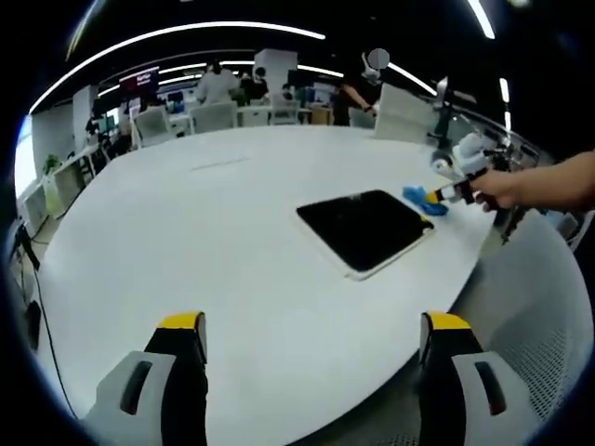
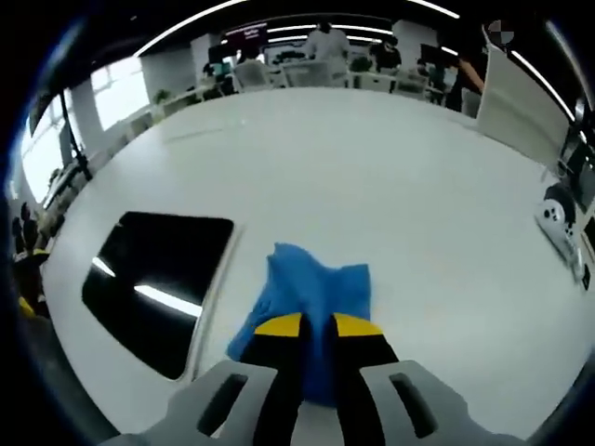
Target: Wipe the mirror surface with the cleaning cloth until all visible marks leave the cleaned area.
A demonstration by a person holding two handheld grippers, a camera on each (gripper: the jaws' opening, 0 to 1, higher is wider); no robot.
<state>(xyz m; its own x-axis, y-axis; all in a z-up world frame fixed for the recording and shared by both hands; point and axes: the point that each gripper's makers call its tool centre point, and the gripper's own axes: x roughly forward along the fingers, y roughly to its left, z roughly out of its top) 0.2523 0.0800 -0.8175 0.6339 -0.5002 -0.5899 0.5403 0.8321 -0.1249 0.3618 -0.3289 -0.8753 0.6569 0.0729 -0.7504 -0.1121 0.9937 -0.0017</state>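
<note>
A dark rectangular mirror (image 1: 365, 228) in a pale frame lies flat on the white table (image 1: 204, 223). In the left gripper view my left gripper (image 1: 316, 323) stands open above the table's near edge, short of the mirror. The right gripper (image 1: 437, 193) comes in from the right, held by a hand, with a blue cleaning cloth (image 1: 423, 200) at the mirror's far right corner. In the right gripper view my right gripper (image 2: 318, 325) is shut on the blue cloth (image 2: 311, 288), which rests on the table just right of the mirror (image 2: 156, 283).
Chairs (image 1: 214, 116) and desks stand beyond the table's far side, with people there. A white device (image 2: 561, 218) lies near the table's right edge. A grey mesh chair (image 1: 548, 325) sits by the near right edge.
</note>
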